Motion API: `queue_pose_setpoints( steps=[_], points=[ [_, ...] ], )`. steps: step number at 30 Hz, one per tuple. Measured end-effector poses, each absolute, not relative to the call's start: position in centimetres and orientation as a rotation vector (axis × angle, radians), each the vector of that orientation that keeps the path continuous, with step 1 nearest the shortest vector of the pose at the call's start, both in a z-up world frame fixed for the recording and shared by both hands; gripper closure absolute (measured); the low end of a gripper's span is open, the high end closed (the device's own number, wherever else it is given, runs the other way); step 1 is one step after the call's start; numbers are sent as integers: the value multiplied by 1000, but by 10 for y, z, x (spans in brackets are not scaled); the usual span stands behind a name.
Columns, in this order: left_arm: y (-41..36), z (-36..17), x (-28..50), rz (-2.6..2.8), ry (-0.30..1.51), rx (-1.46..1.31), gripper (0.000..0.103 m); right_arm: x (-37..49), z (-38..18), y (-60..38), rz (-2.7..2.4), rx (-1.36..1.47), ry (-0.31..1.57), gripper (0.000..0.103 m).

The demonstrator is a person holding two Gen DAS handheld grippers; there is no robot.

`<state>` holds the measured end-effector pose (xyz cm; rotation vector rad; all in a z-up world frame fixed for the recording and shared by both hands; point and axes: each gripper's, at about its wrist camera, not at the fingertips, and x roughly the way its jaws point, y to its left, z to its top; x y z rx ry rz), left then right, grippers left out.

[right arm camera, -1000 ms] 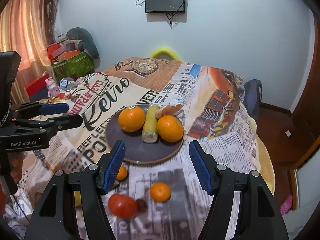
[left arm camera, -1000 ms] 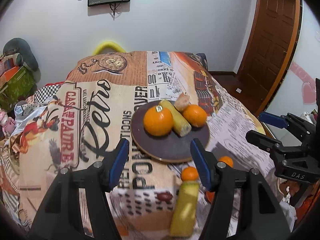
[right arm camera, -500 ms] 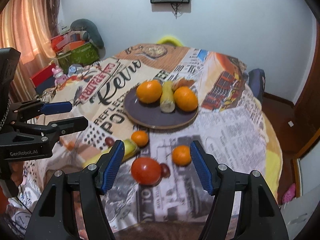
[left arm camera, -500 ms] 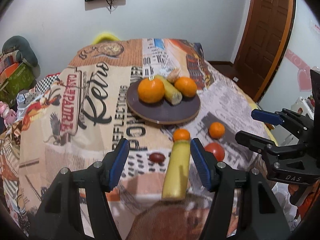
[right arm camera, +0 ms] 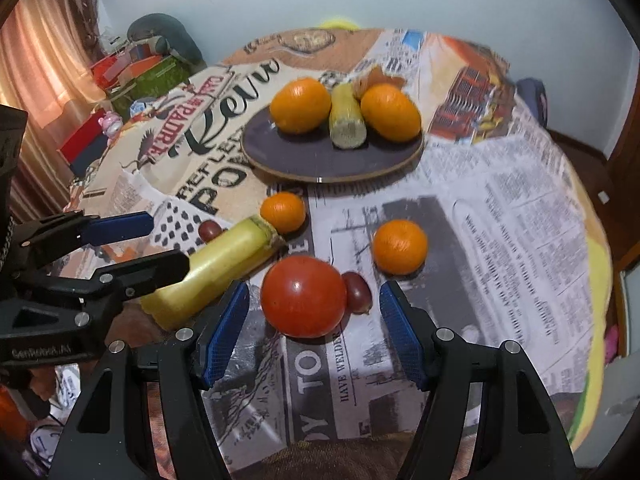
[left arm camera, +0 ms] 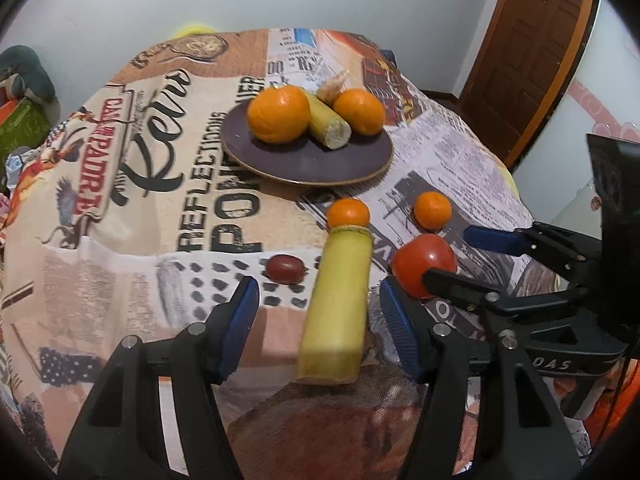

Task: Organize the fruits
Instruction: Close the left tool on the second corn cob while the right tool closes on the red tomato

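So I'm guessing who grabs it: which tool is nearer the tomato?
Right. The right tool is open with the tomato just ahead between its fingers; the left tool lines up on the yellow stalk, the tomato off to its right.

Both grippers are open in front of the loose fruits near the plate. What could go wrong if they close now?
1. The right gripper frames the tomato, but a small dark fruit touches it; closing may pinch or push that one too.
2. The left gripper lines up with the long yellow piece, whose far end meets a small orange; a nudge could roll it away.
3. The two grippers work close together and might collide.
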<state>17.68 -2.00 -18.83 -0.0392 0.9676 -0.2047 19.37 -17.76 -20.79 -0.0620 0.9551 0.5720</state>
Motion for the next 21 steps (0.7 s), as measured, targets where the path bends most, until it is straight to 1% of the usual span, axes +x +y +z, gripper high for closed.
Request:
queue_pose_setpoints(
  steps=[1, 3, 5, 9, 12, 16, 18, 19, 20, 21],
  points=[
    [-22, -191, 179, -212, 976, -36, 48, 195, -210, -178, 575, -54, 964, 39],
    [-26, -197, 183, -224, 995, -35, 55, 195, -215, -177, 583, -45, 980, 42],
    [-28, -203, 186, -232, 1011, -33, 58, 196, -219, -176, 596, -40, 993, 45],
    [-30, -210, 191, -245, 1028, -37, 63, 197, -219, -177, 611, -32, 994, 45],
    [-32, -214, 195, -254, 1038, -37, 64, 197, -218, -178, 620, -43, 995, 45],
    [-34, -216, 196, -256, 1027, -28, 65, 198, -218, -178, 626, -47, 992, 47],
    [-33, -216, 197, -257, 1027, -39, 65, 198, -217, -178, 630, -45, 987, 50],
    [-31, -216, 197, -251, 1028, -47, 65, 198, -217, -178, 634, -44, 984, 54],
    [-30, -215, 196, -248, 1027, -51, 65, 198, -216, -178, 640, -37, 986, 60],
    [-29, -215, 196, -246, 1027, -55, 65, 198, -215, -177, 646, -33, 987, 60]
  ],
)
